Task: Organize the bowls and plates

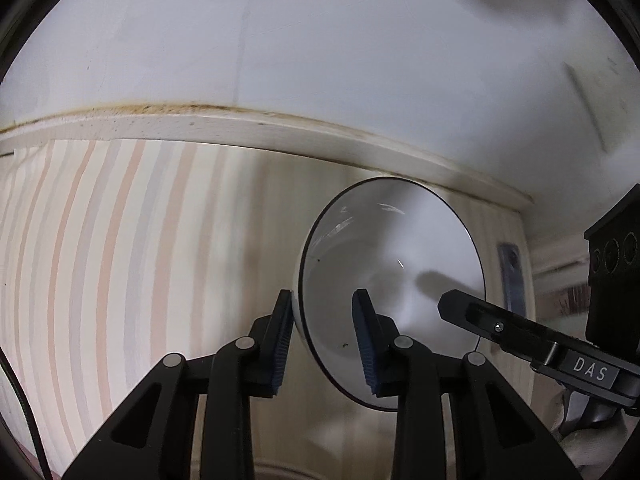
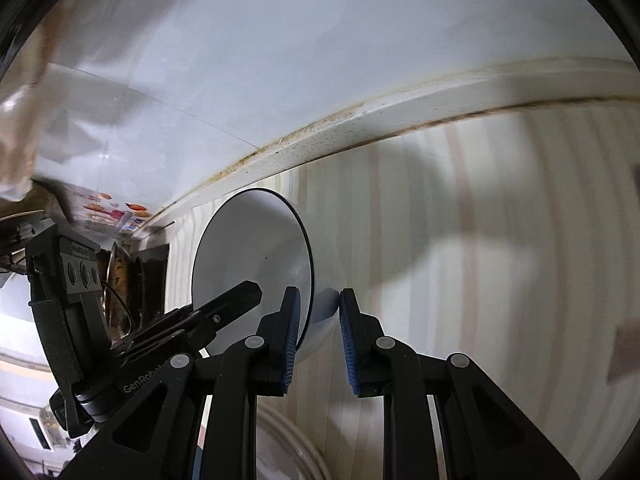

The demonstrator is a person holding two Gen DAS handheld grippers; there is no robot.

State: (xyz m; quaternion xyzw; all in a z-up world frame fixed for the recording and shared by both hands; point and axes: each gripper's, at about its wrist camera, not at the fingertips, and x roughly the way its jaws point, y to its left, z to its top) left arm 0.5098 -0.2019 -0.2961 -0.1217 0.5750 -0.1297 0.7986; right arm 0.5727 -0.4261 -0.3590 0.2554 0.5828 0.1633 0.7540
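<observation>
A white bowl (image 1: 392, 276) with a thin dark rim is held tilted on its side above a striped table surface (image 1: 120, 260). My left gripper (image 1: 324, 308) is shut on the bowl's rim, one blue pad outside the wall and one inside. The same bowl (image 2: 248, 248) shows in the right wrist view. My right gripper (image 2: 318, 312) is shut on the opposite rim of the bowl, one pad inside and one outside. Each gripper's finger shows in the other's view: the right one (image 1: 472, 312), the left one (image 2: 232, 300).
A stained cream ledge (image 1: 280, 128) borders the striped surface below a white wall (image 1: 320, 40). The rim of another white dish (image 2: 288, 440) lies below the grippers. Cluttered items and a dark panel (image 2: 132, 272) stand at the left of the right wrist view.
</observation>
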